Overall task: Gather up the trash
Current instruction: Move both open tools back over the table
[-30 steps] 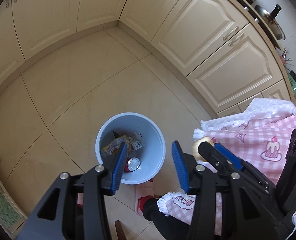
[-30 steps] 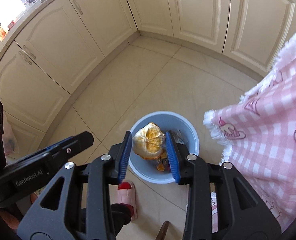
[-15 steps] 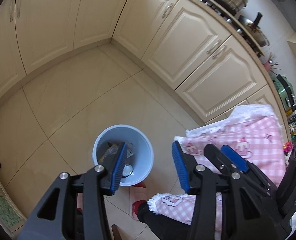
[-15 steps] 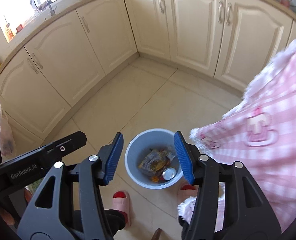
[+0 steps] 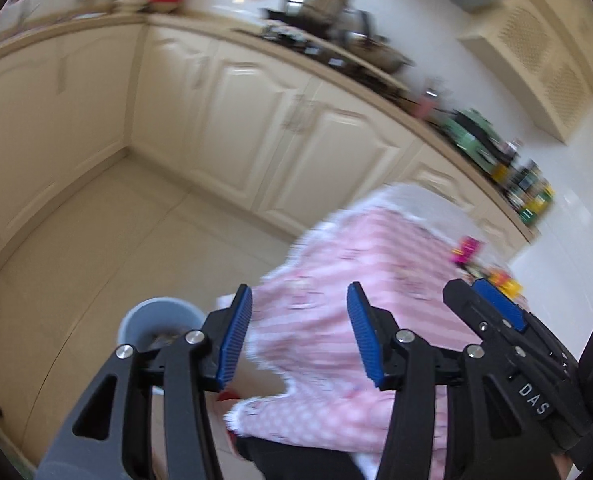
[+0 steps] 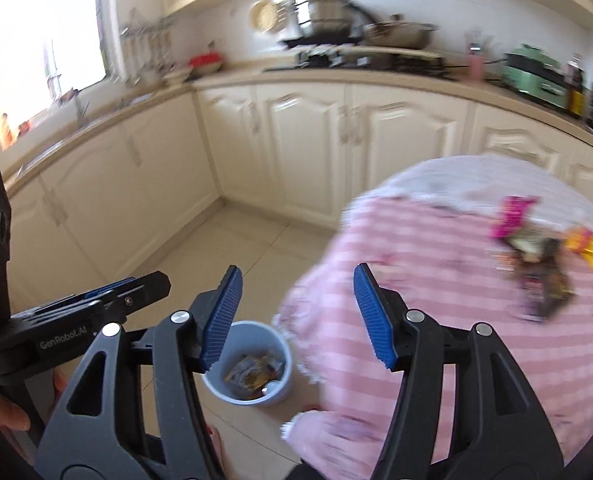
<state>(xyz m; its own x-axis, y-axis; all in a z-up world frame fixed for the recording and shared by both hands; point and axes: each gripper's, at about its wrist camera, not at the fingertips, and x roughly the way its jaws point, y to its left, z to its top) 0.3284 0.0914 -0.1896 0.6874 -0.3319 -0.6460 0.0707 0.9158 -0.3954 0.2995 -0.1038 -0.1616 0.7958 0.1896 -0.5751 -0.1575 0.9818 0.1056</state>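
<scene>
Right hand-held gripper [image 6: 296,314]: jaws opening, nothing between them. Grey bin [image 6: 252,364] on the floor, near centre, holds wrappers and a can. Pink checked cloth covers the desk [image 6: 436,280] at right; crumpled wrappers [image 6: 536,256] lie at its far right. Left hand-held gripper [image 6: 108,294] at left edge.

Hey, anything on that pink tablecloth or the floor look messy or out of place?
Yes: loose wrappers lie scattered on the pink tablecloth, not yet in the blue bin on the floor. Blur hides detail; nothing looks spilled around the bin.
</scene>
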